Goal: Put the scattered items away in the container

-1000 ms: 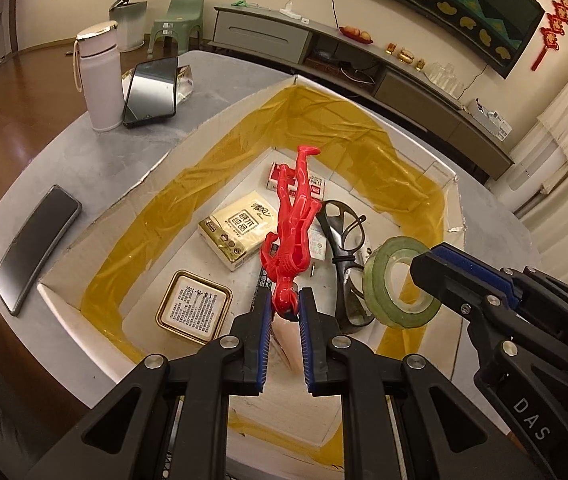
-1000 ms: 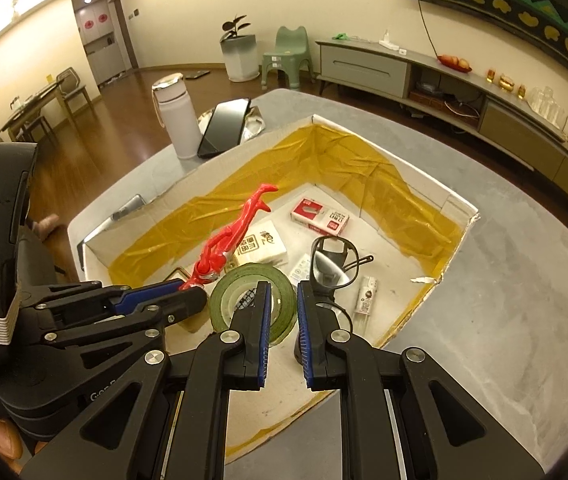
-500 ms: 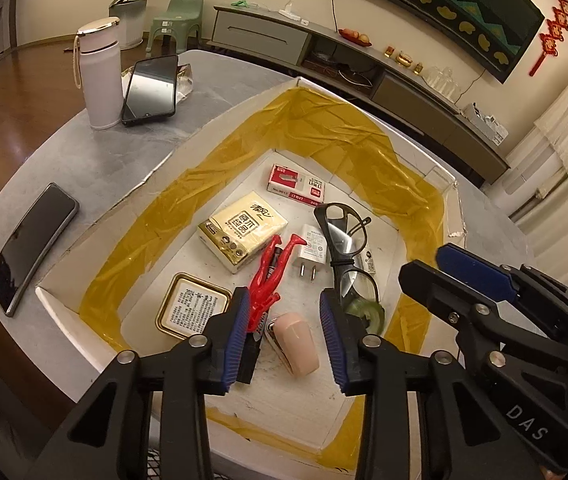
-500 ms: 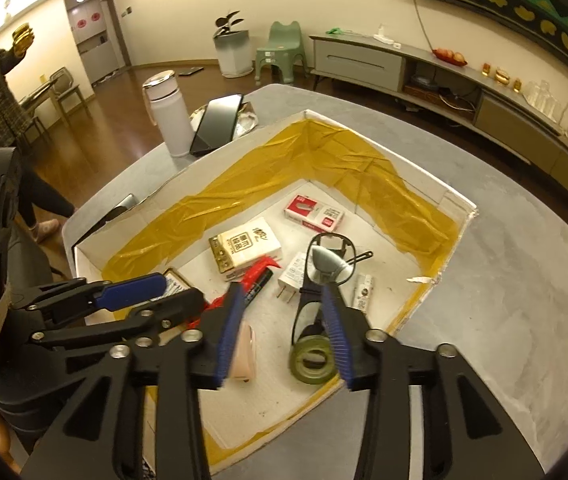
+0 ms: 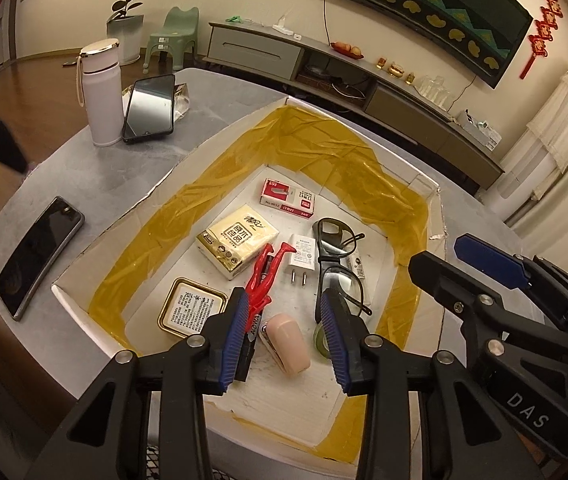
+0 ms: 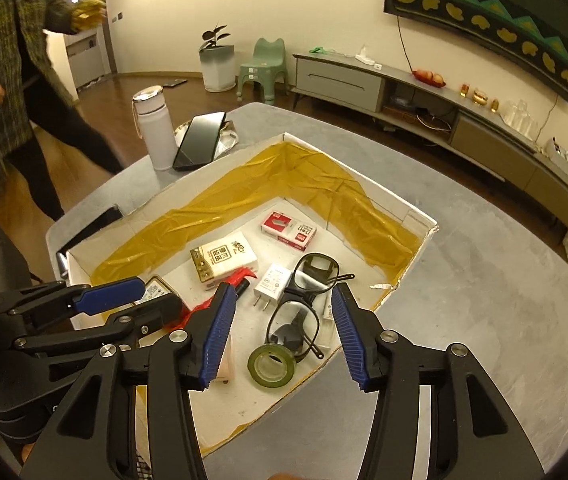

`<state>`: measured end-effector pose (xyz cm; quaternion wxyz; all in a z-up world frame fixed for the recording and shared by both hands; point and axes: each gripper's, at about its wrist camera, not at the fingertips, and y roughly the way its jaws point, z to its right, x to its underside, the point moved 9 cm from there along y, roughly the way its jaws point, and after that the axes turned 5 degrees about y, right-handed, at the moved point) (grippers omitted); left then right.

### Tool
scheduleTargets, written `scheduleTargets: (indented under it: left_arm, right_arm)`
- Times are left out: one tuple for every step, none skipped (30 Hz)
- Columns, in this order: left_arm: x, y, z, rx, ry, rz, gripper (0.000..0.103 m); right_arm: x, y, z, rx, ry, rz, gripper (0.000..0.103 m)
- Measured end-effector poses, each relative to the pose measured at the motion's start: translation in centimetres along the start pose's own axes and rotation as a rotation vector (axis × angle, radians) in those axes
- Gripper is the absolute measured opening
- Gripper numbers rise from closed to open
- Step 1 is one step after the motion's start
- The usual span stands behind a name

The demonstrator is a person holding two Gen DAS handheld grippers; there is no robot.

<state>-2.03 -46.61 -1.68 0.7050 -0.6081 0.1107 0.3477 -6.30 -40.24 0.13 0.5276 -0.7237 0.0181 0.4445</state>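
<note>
the red figure (image 5: 263, 276) lies flat on the floor of the white box (image 5: 84, 264), between the tissue pack (image 5: 237, 242) and the white charger (image 5: 302, 254), and the green tape roll (image 6: 271, 366) lies flat near the box's front edge, just beside the glasses (image 6: 304, 304). the left gripper (image 5: 289, 340) hangs above the figure and the pink item (image 5: 287, 336) with its fingers spread and nothing between them. the right gripper (image 6: 282, 336) hangs over the tape, fingers wide apart and empty too, and on the grey table (image 6: 484, 300) behind the box stand a white bottle (image 5: 100, 92) and a phone (image 5: 150, 108).
</note>
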Motion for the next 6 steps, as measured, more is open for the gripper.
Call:
scheduleTargets:
  left_arm:
    - [0.02,-0.08,0.01,0.001,0.0,0.001,0.039]
    - [0.06,-0.13,-0.04,0.001,-0.001,0.001,0.039]
    - [0.11,-0.19,-0.06,0.0,-0.001,0.002,0.039]
    - [0.16,-0.23,-0.07,-0.002,-0.001,0.002,0.039]
    - [0.2,-0.29,-0.09,-0.002,0.0,0.002,0.039]
    - [0.23,-0.34,-0.08,-0.002,0.001,0.002,0.039]
  right_arm:
    - [-0.03,-0.14,0.02,0.0,0.001,0.005,0.054]
    - [-0.05,-0.25,0.02,0.001,0.0,0.01,0.054]
    - [-0.08,-0.39,0.05,0.004,0.0,0.014,0.054]
    - [-0.1,-0.47,0.05,0.005,0.0,0.016,0.054]
    - [-0.1,-0.59,0.07,0.005,0.002,0.017,0.054]
    - [-0.14,-0.66,0.09,0.003,0.003,0.018,0.054]
